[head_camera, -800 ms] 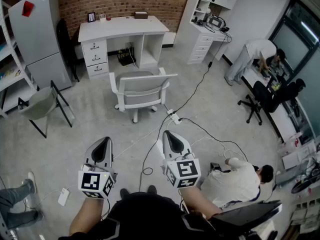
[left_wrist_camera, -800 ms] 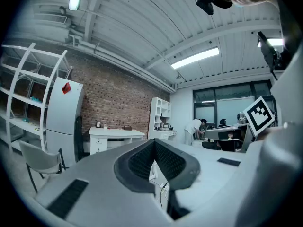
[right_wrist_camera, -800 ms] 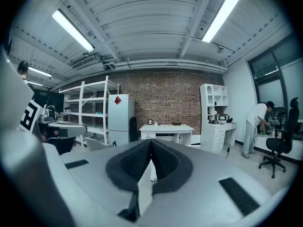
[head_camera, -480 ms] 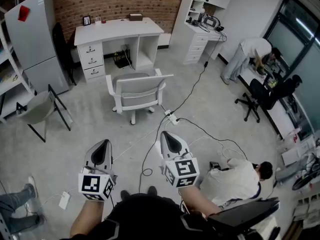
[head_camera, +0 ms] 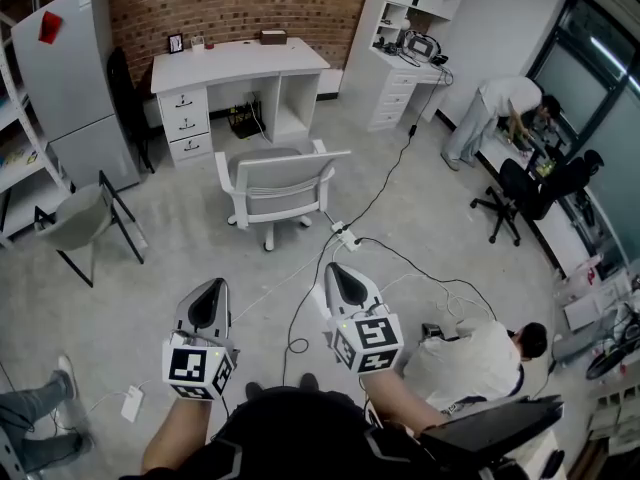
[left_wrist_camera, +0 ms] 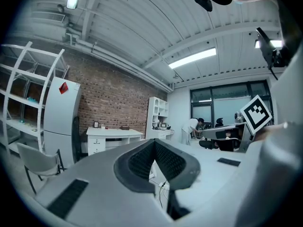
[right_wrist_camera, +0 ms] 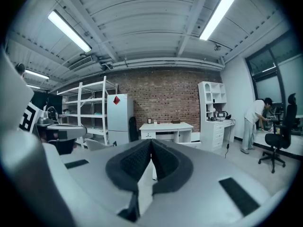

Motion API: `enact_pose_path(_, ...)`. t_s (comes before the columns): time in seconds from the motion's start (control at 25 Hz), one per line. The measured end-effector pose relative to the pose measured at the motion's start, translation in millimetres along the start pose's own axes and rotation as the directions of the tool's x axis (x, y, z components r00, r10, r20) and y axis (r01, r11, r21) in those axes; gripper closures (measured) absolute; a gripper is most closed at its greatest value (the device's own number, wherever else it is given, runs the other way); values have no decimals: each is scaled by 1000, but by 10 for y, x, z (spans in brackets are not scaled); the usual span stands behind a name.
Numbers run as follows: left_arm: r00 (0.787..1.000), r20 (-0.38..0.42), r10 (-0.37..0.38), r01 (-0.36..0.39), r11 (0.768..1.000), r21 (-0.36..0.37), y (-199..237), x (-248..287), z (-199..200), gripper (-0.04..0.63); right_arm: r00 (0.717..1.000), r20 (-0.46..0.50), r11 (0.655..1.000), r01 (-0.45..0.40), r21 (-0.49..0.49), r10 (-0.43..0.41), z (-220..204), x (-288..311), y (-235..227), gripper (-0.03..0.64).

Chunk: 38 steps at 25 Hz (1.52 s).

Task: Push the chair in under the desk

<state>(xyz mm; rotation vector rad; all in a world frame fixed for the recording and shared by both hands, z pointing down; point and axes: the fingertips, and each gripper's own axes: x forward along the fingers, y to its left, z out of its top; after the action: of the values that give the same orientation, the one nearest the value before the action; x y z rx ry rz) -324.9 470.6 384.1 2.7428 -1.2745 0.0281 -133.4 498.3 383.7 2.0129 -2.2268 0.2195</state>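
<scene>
A white chair with a grey seat stands on the concrete floor, pulled out in front of the white desk by the brick wall, its back toward me. My left gripper and right gripper are held side by side well short of the chair, both shut with nothing between the jaws. The desk shows far off in the left gripper view, and the desk also appears beyond the touching pads in the right gripper view.
A power strip and black cables lie on the floor between me and the chair. A folding chair stands at left by a grey fridge. One person crouches at right; another bends by a black office chair.
The view has shifted slightly: the chair and desk sit a little nearer the frame's top left than 0.8 s ago. Both grippers stay shut and side by side.
</scene>
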Motion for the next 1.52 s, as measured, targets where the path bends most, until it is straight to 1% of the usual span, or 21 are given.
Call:
enact_pose_path(0.16, 1000, 3, -25, 25, 1000, 2, 57, -14, -32, 588, 1000, 6, 1000, -2, -9, 2, -22, 15, 109, 607)
enact_pose_path(0.36, 999, -13, -40, 40, 999, -22, 166, -14, -158, 588, 1000, -1, 1000, 6, -13, -6, -133, 7, 205, 607)
enact_pose_path(0.44, 999, -23, -43, 43, 999, -24, 171, 21, -174, 588, 1000, -7, 1000, 5, -16, -5, -154, 33, 191, 607)
enact_pose_path(0.56, 999, -15, -47, 47, 999, -14, 156, 118, -150, 588, 1000, 4, 1000, -4, -13, 4, -132, 122, 114, 607)
enact_pose_path(0.72, 999, -22, -25, 25, 1000, -15, 235, 364, -184, 588, 999, 11, 1000, -30, 3, 30, -138, 402, 4, 607)
enact_pose_path(0.92, 1000, -25, -9, 9, 1000, -2, 165, 809, -140, 588, 998, 25, 998, -60, 7, 60, -52, 769, -358, 607)
enact_pose_path(1.08, 1000, -22, 0, 0, 1000, -5, 167, 1213, -92, 588, 994, 40, 994, -106, -2, 106, 43, 1108, -593, 607)
enact_pose_path(1.24, 999, -41, 9, -9, 1000, -5, 174, 1652, -106, 588, 992, 26, 992, -125, -8, 126, 87, 1439, -846, 607)
enact_pose_path(1.52, 997, -71, 11, -12, 1000, -7, 94, 2274, -150, 588, 990, 12, 990, -137, -17, 137, 127, 1811, -1337, 607)
